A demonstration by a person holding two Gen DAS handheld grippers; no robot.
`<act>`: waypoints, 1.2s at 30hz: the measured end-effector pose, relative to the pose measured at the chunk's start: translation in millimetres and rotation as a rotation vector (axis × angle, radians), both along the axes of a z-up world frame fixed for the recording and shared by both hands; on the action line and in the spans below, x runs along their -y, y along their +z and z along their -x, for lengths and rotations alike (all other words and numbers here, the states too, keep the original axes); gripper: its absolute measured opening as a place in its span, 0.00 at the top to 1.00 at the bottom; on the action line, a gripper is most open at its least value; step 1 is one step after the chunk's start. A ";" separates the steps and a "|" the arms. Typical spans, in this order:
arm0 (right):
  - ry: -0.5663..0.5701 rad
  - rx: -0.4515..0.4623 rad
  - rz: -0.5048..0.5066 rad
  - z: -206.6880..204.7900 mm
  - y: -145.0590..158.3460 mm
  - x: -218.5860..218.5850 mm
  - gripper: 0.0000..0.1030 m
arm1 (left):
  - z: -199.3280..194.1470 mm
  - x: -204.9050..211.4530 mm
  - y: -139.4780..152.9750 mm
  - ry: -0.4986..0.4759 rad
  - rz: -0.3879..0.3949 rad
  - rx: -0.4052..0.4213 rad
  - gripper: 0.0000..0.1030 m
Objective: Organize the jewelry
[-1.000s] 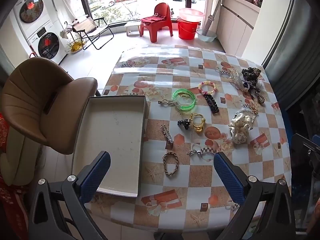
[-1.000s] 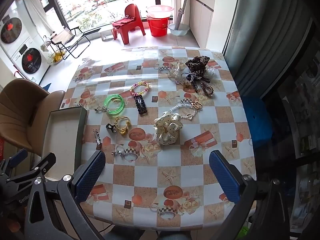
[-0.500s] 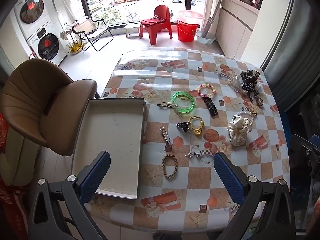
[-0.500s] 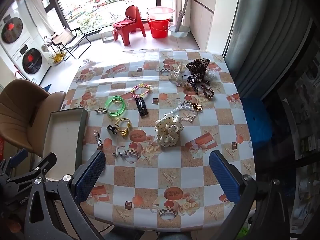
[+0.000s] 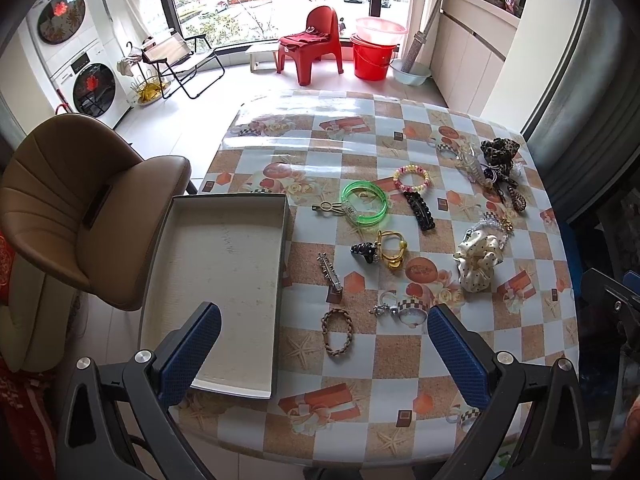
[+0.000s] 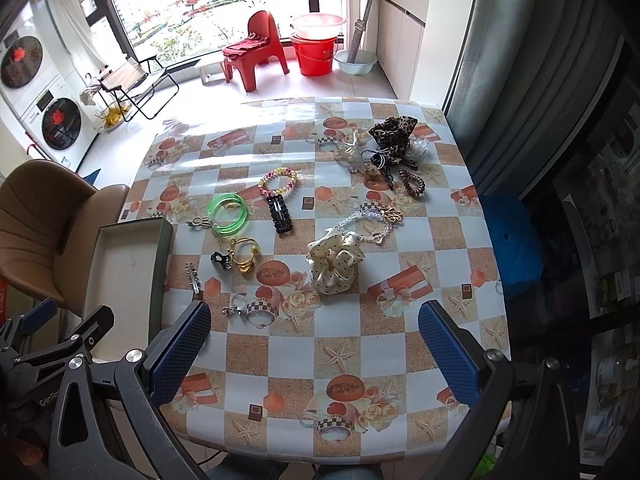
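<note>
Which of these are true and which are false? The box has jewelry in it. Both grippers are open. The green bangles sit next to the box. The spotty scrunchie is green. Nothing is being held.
1. The box has jewelry in it. False: it is empty; all the pieces lie on the table.
2. Both grippers are open. True: left gripper and right gripper have their jaws wide apart.
3. The green bangles touch the box. False: they lie apart from it, out on the table.
4. The spotty scrunchie is green. False: it is cream with dark dots.
5. Nothing is being held. True.
</note>
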State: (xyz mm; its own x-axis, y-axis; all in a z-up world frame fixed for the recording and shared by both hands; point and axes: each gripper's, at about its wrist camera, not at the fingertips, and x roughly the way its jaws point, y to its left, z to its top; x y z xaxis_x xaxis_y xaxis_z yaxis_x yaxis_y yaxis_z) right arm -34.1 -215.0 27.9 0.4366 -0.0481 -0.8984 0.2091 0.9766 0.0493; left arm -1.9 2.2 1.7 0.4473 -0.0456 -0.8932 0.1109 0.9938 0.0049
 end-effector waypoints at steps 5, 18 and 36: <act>0.000 0.000 0.000 -1.1 -0.2 0.5 0.00 | -0.1 0.1 -0.2 0.000 -0.001 -0.001 0.00; 0.000 -0.001 0.002 -4.7 -0.7 1.4 0.00 | -0.6 -0.5 0.1 0.000 0.000 -0.003 0.00; 0.001 -0.004 0.003 -8.9 -2.8 -0.1 0.00 | -1.3 -1.0 0.1 0.000 0.000 -0.007 0.00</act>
State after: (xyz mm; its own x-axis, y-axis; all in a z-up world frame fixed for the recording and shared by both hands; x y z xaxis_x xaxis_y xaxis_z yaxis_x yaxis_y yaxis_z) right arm -25.2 -214.9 25.1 0.4329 -0.0501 -0.9000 0.2085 0.9769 0.0459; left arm -0.6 3.1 1.9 0.4408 -0.0456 -0.8965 0.1106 0.9939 0.0038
